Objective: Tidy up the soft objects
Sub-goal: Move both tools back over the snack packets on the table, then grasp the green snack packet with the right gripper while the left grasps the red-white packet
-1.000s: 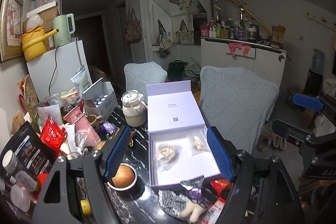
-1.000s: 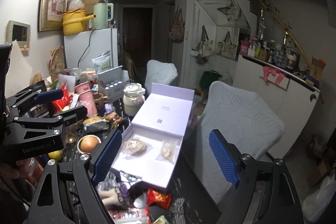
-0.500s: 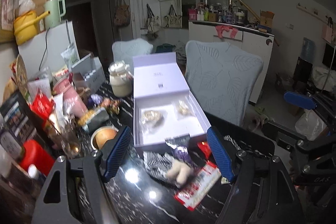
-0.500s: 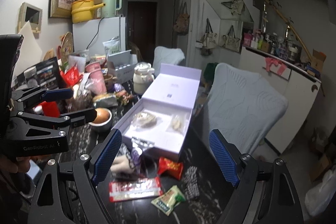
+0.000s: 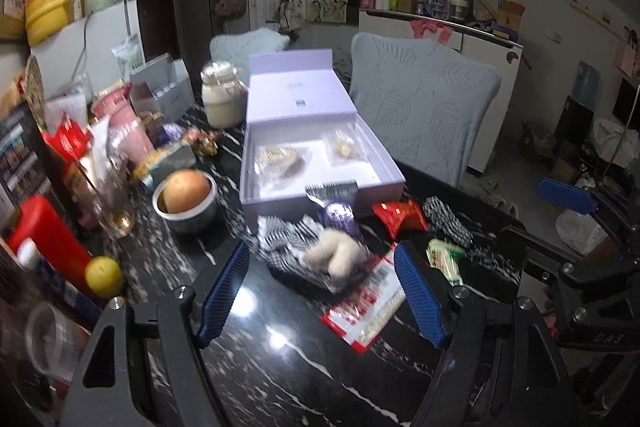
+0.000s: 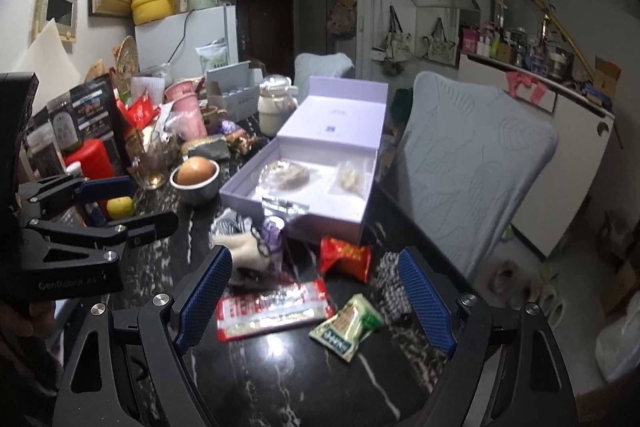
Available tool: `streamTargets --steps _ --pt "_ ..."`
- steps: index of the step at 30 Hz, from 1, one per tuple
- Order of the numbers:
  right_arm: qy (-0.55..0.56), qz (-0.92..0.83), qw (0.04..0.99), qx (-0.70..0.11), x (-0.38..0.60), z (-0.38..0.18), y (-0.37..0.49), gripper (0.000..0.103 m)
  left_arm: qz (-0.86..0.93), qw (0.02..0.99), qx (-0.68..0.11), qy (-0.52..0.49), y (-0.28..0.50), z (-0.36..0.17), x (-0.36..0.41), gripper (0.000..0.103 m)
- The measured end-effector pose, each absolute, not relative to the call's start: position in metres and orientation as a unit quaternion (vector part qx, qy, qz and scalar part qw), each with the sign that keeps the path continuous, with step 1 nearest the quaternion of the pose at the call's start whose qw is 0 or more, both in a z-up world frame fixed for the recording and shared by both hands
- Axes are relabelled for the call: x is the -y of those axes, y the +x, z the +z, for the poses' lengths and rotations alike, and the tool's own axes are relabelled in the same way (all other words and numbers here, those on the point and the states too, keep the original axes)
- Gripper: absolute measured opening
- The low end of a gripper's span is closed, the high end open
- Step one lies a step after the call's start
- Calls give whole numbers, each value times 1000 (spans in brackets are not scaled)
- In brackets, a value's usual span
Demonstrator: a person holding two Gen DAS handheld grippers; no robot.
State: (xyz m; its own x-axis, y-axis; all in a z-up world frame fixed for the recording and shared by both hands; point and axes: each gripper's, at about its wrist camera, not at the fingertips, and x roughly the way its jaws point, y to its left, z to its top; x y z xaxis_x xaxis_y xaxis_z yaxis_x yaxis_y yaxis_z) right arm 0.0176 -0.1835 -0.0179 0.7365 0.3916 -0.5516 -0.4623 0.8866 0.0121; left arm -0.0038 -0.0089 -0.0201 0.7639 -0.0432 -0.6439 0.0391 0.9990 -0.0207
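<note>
Both tools wide and empty above the soft things, little free room around them.

Nearest to us, low in each wrist view, the left tool [image 5: 322, 289] and the right tool [image 6: 316, 293] stand wide with nothing between the pads. Between the left pads, at the frame centre, lies the beige plush toy [image 5: 335, 253] on a checkered cloth [image 5: 286, 241], touching a red-and-white packet [image 5: 366, 307]; we judge a closing grip could catch the packet or drag the cloth. At lower right of the right view the green packet [image 6: 347, 323] lies near the edge of the table [image 6: 280, 379] and could be pushed off. Free table is only the bare strip at the bottom. Farther, the open lilac box [image 5: 384, 163] blocks the centre, and at left the bowl [image 5: 188, 211] and the glass [image 5: 116, 203] could be knocked by a wide sweep.
</note>
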Motion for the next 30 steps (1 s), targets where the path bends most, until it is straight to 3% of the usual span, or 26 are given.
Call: streamTargets --steps 9,22,30 --pt "-27 222 916 -333 195 -66 22 86 -44 913 -400 -57 -3 -82 1 75" --pt "2 187 895 -405 203 -121 52 85 -38 895 -439 -68 3 -121 -3 75" --pt "23 157 892 -424 202 -140 83 77 -57 890 -449 -64 15 -130 3 75"
